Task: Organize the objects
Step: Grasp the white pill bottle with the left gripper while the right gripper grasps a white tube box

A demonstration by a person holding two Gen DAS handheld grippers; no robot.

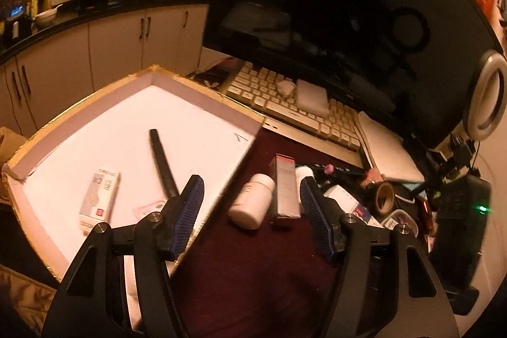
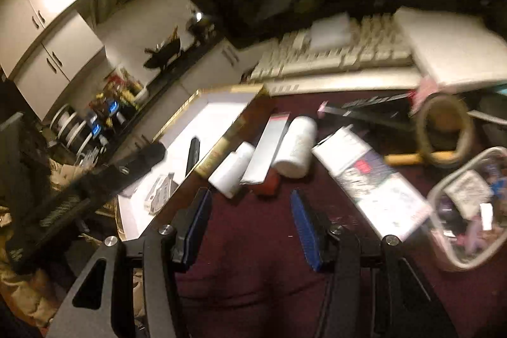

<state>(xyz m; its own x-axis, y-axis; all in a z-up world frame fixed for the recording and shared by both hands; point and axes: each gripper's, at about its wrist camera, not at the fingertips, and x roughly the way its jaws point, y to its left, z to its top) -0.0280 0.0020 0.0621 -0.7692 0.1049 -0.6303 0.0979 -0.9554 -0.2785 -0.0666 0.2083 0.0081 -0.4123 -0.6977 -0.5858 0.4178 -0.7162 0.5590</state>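
Apparently between placements: both grippers, left (image 1: 252, 201) and right (image 2: 250, 219), hang with jaws wide and empty; next, probably close on the white bottle (image 1: 252, 201) beside the tray (image 1: 202, 98).

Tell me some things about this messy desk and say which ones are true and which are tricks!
1. A long black stick lies inside the white tray. True.
2. The left gripper is squeezing a bottle. False: its jaws stand open with nothing between them.
3. A white bottle lies on its side on the dark red cloth, outside the tray. True.
4. The computer screen shows a bright cartoon. False: it is dark.
5. A small white box lies in the tray. True.
6. The right gripper holds the tape roll. False: it is open and empty, and the roll lies away to the right.
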